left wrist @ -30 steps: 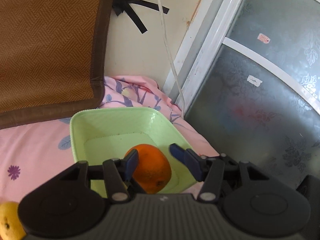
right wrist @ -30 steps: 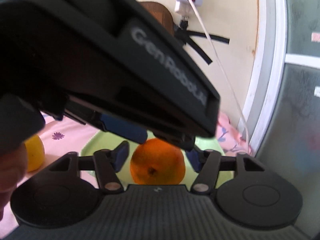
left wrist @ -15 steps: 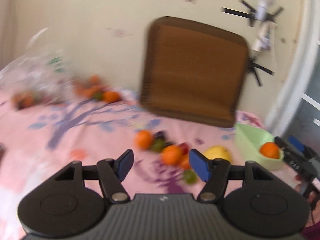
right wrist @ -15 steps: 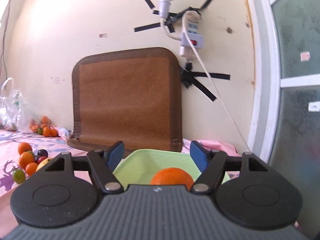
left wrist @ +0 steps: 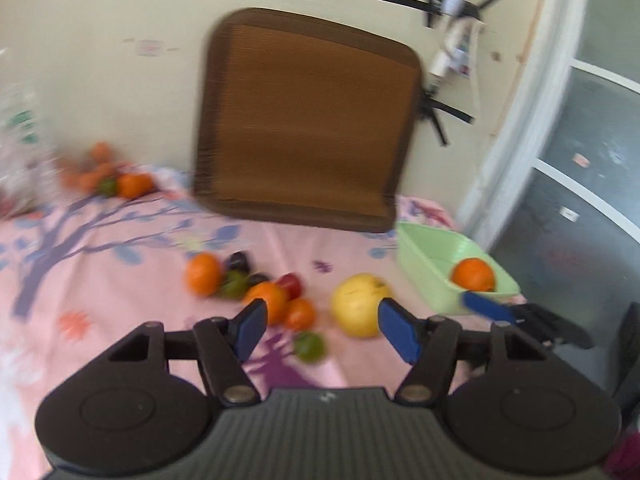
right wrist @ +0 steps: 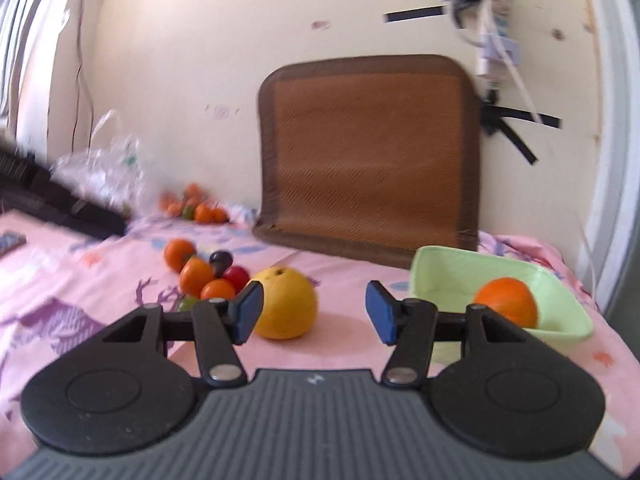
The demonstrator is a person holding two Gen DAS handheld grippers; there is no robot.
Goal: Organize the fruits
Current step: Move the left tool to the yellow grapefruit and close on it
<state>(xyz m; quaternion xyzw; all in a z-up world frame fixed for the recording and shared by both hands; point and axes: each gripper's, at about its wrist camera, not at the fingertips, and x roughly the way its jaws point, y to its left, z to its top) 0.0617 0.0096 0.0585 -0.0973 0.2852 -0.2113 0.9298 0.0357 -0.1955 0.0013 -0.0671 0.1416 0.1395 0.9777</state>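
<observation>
Fruit-gathering stands between picks: one orange point(right wrist: 506, 306) lies in the green bowl point(right wrist: 448, 268) by the bed's right edge, both tools empty (left tool point(left wrist: 320, 330) opening, right tool point(right wrist: 314, 316) closing), yellow fruit point(right wrist: 286, 306) likely next.

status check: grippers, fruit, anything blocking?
Left gripper opening, empty; right gripper closing, empty. One orange in green tray; yellow fruit and small fruit pile loose on pink sheet. Nothing blocking.
</observation>
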